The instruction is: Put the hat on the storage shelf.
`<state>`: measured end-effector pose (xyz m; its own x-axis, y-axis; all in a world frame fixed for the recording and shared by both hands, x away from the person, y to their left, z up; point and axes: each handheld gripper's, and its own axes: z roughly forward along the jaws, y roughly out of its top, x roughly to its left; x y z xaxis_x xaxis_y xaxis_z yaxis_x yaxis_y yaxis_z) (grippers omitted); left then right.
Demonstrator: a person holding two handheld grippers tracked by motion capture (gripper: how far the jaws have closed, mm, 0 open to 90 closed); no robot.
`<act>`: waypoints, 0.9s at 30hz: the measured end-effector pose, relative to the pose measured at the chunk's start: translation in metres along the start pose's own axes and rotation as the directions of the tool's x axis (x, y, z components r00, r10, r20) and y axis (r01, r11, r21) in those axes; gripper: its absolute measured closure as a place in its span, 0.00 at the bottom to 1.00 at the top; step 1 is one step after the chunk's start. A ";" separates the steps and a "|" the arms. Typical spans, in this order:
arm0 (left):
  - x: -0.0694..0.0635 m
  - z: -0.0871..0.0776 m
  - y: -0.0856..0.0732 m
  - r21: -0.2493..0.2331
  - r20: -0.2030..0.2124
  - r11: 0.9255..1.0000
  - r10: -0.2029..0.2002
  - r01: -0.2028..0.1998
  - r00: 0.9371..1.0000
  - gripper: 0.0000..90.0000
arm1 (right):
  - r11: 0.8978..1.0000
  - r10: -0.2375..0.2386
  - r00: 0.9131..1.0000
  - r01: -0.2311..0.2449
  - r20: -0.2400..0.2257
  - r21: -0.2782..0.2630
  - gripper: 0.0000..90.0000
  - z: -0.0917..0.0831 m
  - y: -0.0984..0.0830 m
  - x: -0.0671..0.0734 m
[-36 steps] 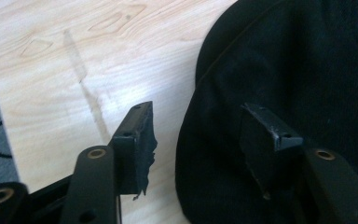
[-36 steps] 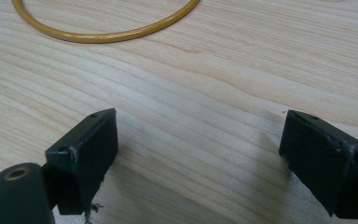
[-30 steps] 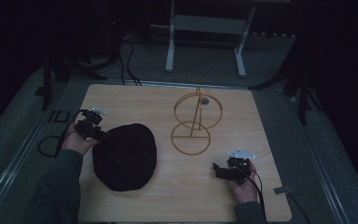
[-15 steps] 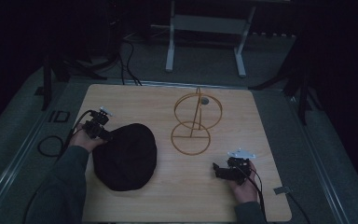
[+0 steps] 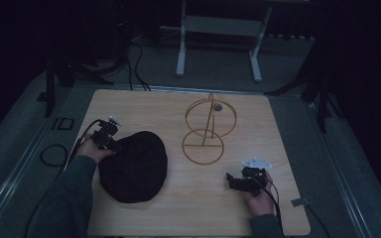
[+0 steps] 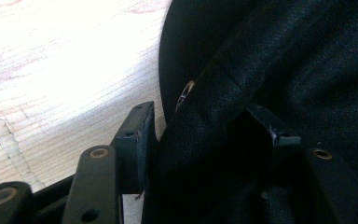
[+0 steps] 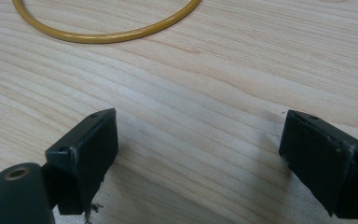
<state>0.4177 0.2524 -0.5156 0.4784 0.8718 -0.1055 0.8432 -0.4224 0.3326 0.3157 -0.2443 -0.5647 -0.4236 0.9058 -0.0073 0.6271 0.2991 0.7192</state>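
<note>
A black fabric hat [image 5: 134,166] lies on the left half of the wooden table [image 5: 273,129]. My left gripper [image 5: 108,141] is at the hat's upper left rim. In the left gripper view the jaws [image 6: 205,126] straddle a fold of the hat [image 6: 284,56]; they have just been closing, and the left pad [image 6: 144,140] is against the cloth, but the fold is not clamped. My right gripper [image 5: 232,181] rests low at the table's right front. It [image 7: 200,140] stands open over bare wood.
A yellow wire stand [image 5: 206,131], an upright ring on a flat ring base, is at the table's centre; its base ring [image 7: 107,35] lies ahead of my right gripper. A small metal eyelet [image 6: 185,91] shows on the hat. A metal frame [image 5: 218,29] stands beyond the table.
My left gripper has come down and in from the table's left edge onto the hat's rim. My right gripper has not moved.
</note>
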 end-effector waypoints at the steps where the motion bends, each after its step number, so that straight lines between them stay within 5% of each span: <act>1: 0.000 0.000 0.000 0.003 0.002 1.000 0.001 -0.001 1.000 0.54 | 1.000 0.000 1.000 0.000 0.000 0.000 0.13 0.000 0.000 0.000; 12: -0.005 -0.006 0.000 0.048 -0.035 0.999 0.022 -0.021 0.999 0.84 | 1.000 0.001 1.000 -0.001 0.000 0.000 0.13 0.000 0.000 0.000; 27: 0.000 -0.025 0.002 0.069 0.087 0.997 -0.029 0.023 0.996 0.86 | 1.000 0.001 1.000 -0.001 -0.001 0.000 0.13 0.000 0.000 0.000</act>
<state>0.4139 0.2576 -0.4918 0.4730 0.8589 -0.1963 0.8690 -0.4179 0.2650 0.3156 -0.2440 -0.5646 -0.4235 0.9059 -0.0063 0.6277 0.2984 0.7190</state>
